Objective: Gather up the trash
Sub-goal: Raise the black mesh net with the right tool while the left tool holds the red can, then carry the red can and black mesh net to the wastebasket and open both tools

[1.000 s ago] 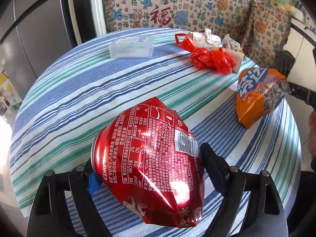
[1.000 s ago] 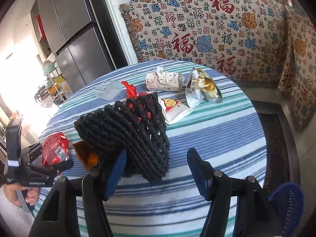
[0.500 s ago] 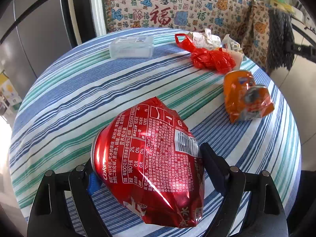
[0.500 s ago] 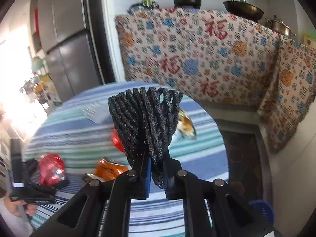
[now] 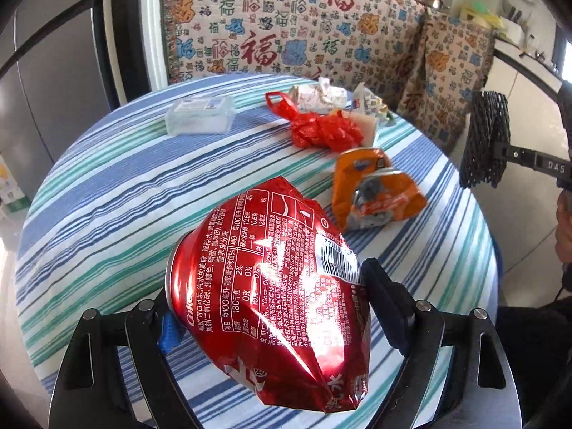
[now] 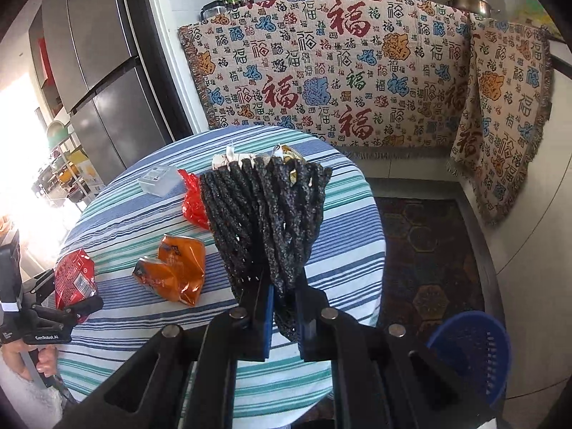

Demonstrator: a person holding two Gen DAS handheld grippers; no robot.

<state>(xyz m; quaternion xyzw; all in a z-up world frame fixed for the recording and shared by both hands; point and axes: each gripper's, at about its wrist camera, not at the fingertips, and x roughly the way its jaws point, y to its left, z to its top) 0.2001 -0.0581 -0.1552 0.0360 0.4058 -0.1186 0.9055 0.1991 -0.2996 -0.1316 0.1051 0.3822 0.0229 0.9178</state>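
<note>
My left gripper [image 5: 271, 307] is shut on a crushed red cola can [image 5: 271, 279] and holds it over the near edge of the striped round table [image 5: 107, 186]. My right gripper [image 6: 284, 307] is shut on a black foam net sleeve [image 6: 264, 214] and holds it up above the table's right side; the sleeve also shows in the left wrist view [image 5: 484, 139]. A crushed orange can [image 5: 371, 189] lies on the table, also in the right wrist view [image 6: 175, 268]. A crumpled red plastic bag [image 5: 321, 128], paper wrappers [image 5: 321, 96] and a clear plastic box [image 5: 200, 116] lie farther back.
A blue plastic basket [image 6: 472, 357] stands on the floor to the right of the table. A patterned blanket [image 6: 339, 82] covers the counter behind. A grey fridge [image 6: 93, 71] stands at the left. A patterned rug [image 6: 429, 250] lies on the floor.
My right gripper shut on the black net sleeve and lifted it off the table, uncovering the orange can, which tipped over. My left gripper kept still with the red can.
</note>
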